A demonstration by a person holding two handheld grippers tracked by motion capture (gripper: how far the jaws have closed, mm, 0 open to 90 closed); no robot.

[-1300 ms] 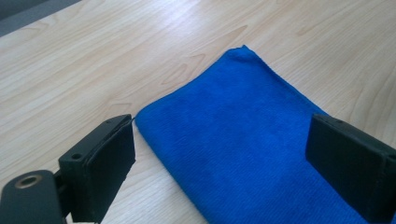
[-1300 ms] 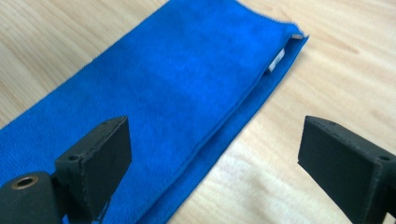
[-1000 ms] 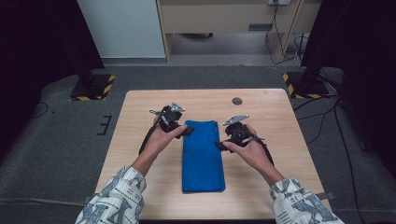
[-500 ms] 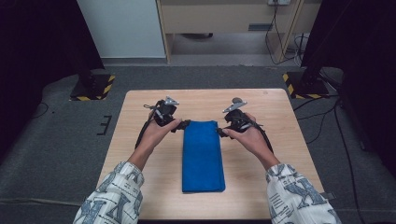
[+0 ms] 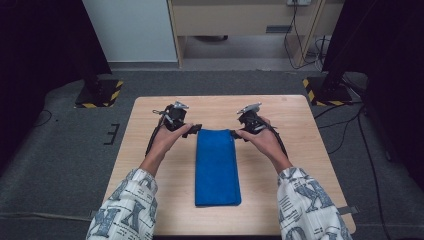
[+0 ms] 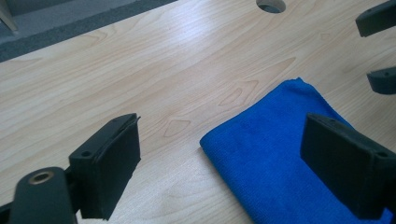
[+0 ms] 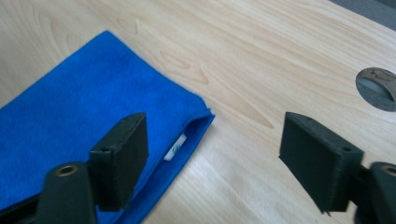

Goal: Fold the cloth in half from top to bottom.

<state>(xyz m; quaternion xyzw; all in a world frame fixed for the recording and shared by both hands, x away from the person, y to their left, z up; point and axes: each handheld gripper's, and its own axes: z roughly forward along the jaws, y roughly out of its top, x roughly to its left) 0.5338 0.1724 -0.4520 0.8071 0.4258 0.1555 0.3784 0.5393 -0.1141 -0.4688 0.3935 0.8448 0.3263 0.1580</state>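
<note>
Approaching the far corners of the folded blue towel point(image 5: 216, 167) at desk point(image 5: 310, 165) centre: left tool point(image 5: 195, 131) at 11 o'clock, right tool point(image 5: 235, 134) at 1 o'clock, both apart though just narrowing, nothing between; each should straddle its corner before closing.

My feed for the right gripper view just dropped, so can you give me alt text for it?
The right claw hangs open just above the wooden table, one jaw over a corner of the folded blue cloth, the other over bare wood. A small white tag peeks from the cloth's edge near that corner, and a round hole in the tabletop sits at the right.
</note>
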